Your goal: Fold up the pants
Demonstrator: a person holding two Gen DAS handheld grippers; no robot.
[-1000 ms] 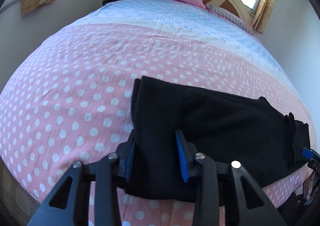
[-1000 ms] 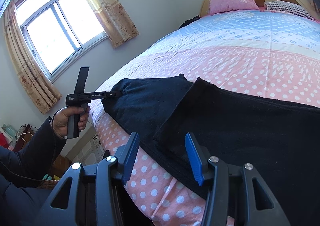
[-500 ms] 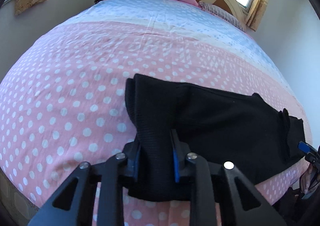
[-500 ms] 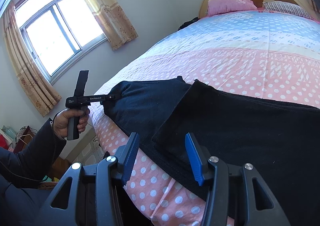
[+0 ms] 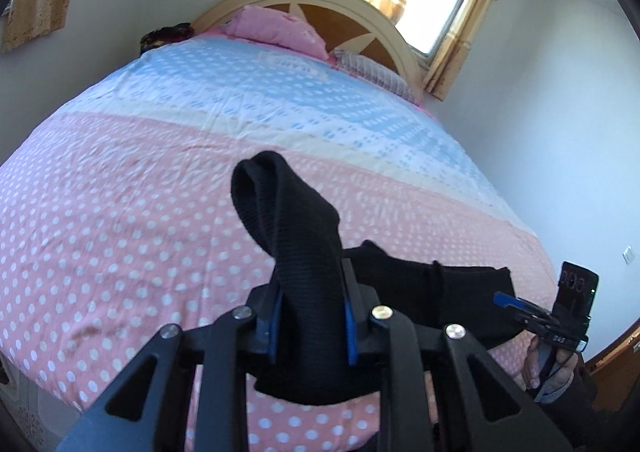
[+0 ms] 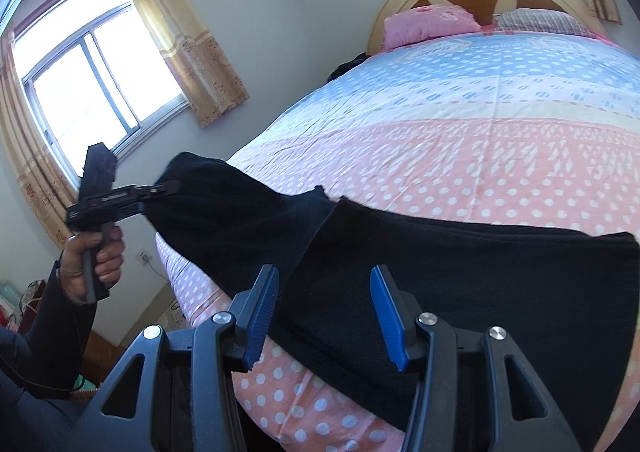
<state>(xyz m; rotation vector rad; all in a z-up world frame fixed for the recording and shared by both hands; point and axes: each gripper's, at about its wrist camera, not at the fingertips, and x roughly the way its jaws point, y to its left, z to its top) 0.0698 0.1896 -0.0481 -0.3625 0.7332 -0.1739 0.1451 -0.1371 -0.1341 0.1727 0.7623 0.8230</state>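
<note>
Progress: early. The black pants (image 6: 460, 292) lie across the near edge of the bed (image 5: 160, 171), on the pink dotted cover, mostly flat and lengthwise. No finished fold visible yet.

Left tongs (image 5: 310, 326) clenched on one end of the pants; the blue pads press the cloth from both sides. That end is raised off the cover and stands up as a bunched, rolled tongue of fabric in the left wrist view. From the right wrist view the same end hangs lifted at the bed's left corner, the person's hand (image 6: 94, 252) on the grip.

Right tongs (image 6: 324, 316) released, jaws apart, hovering over the pants' near edge. Cloth lies below and between the pads, but nothing is pinched.

Judgement: first fold just beginning, one end taken up and due to be carried over toward the other. The right end is not yet secured. Left to do: lay the raised end across, align edges, smooth, probably fold again.

Pants: dark, thick, knit-textured, limp. One layer overlaps another near the middle, with a diagonal edge showing. The far end is slightly rumpled.
</note>
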